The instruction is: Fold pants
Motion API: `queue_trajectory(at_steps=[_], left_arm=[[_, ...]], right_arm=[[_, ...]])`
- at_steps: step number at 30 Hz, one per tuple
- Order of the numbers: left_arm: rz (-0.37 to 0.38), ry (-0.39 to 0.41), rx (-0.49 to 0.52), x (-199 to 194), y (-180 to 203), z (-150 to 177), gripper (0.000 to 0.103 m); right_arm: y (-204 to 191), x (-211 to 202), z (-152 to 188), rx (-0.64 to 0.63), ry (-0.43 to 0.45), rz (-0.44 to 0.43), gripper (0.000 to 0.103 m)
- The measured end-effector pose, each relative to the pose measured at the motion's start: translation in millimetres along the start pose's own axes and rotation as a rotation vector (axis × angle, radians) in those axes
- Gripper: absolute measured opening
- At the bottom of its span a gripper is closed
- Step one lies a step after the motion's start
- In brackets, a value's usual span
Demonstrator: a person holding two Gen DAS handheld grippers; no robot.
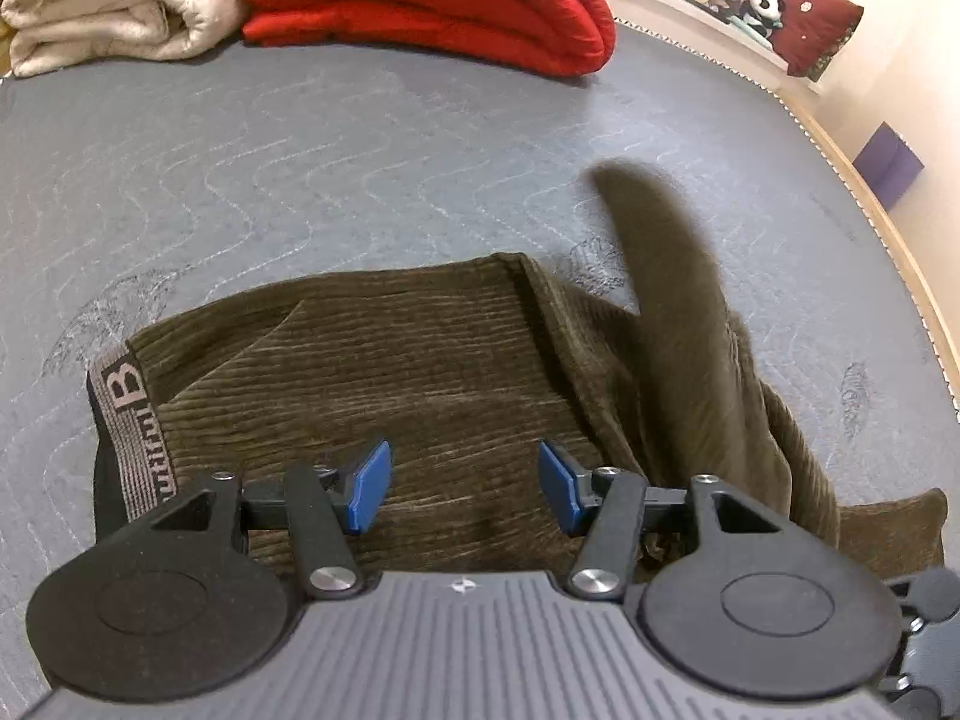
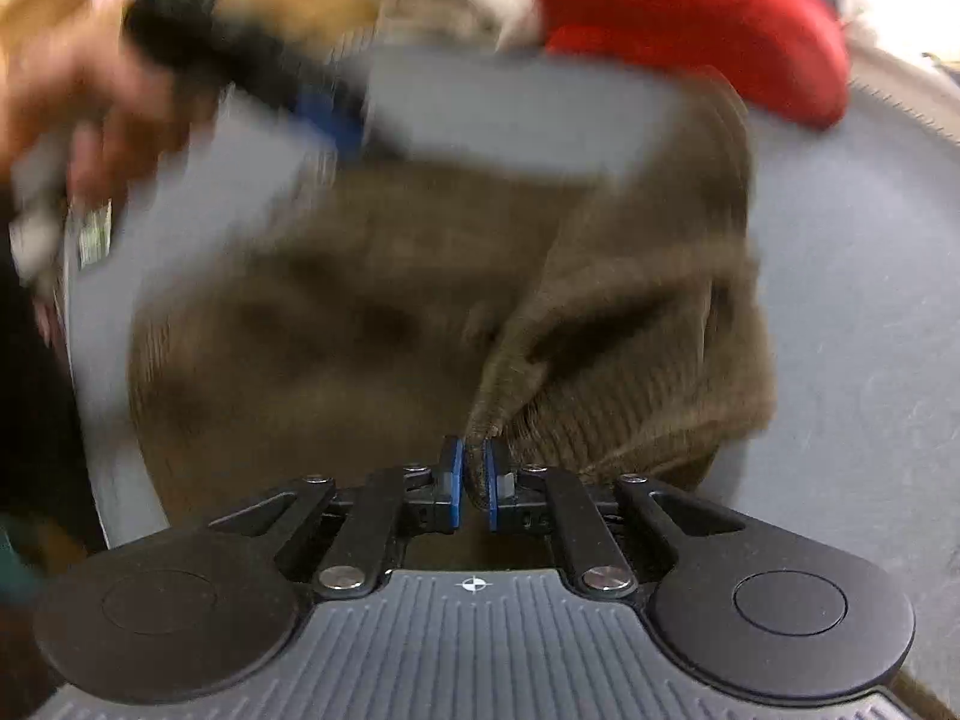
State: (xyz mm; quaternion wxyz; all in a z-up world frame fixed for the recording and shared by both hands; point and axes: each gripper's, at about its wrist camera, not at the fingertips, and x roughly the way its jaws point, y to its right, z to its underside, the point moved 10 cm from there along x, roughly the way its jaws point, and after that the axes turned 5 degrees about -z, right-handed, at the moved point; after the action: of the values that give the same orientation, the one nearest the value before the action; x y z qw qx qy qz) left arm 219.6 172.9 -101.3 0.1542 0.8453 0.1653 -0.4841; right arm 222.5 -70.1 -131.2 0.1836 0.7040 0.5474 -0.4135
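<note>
Right gripper (image 2: 474,483) pinches pants (image 2: 600,324); red blanket (image 1: 432,0) lies beyond.

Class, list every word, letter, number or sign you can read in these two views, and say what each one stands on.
"B": large letter on the waistband of the pants, left wrist view.
Smaller letters beside the B on the waistband: too small and distorted to read.
Tag near the hand, right wrist view: too blurred to read.
Crosshair sign, no text: on the body of the left gripper and of the right gripper.
</note>
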Motion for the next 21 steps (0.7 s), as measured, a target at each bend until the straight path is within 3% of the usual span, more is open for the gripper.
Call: queue_trajectory(at_steps=[3, 5, 7, 10, 13, 16, 21], left_arm=[[0.002, -0.009, -0.018, -1.6, -4.0, 0.7, 0.061], [0.008, -0.01, -0.038, -2.1, -3.7, -0.5, 0.063], [0.007, -0.006, -0.053, -2.5, -6.3, -1.5, 0.063], [-0.003, -0.007, -0.077, 0.1, -7.9, -4.6, 0.063], [0.0, -0.009, -0.14, 3.8, -15.2, -9.5, 0.063], [-0.002, -0.004, -0.199, 4.7, -24.1, -17.7, 0.063], [-0.019, 0.006, -0.284, 4.2, -41.8, -28.4, 0.063]], right_arm=[[6.2, -2.8, 5.4, 0.044, -0.023, -0.015, 0.013], [23.5, -27.0, -12.7, 0.164, 0.072, -0.05, 0.019], [43.5, -52.7, -32.3, 0.285, 0.187, -0.073, 0.033], [75.0, -79.1, -62.2, 0.434, 0.34, -0.036, 0.038], [89.8, -76.4, -85.3, 0.485, 0.377, 0.014, 0.039], [79.1, -49.0, -99.2, 0.407, 0.312, 0.036, 0.039], [39.4, 23.6, -104.3, 0.219, 0.116, 0.008, 0.039]])
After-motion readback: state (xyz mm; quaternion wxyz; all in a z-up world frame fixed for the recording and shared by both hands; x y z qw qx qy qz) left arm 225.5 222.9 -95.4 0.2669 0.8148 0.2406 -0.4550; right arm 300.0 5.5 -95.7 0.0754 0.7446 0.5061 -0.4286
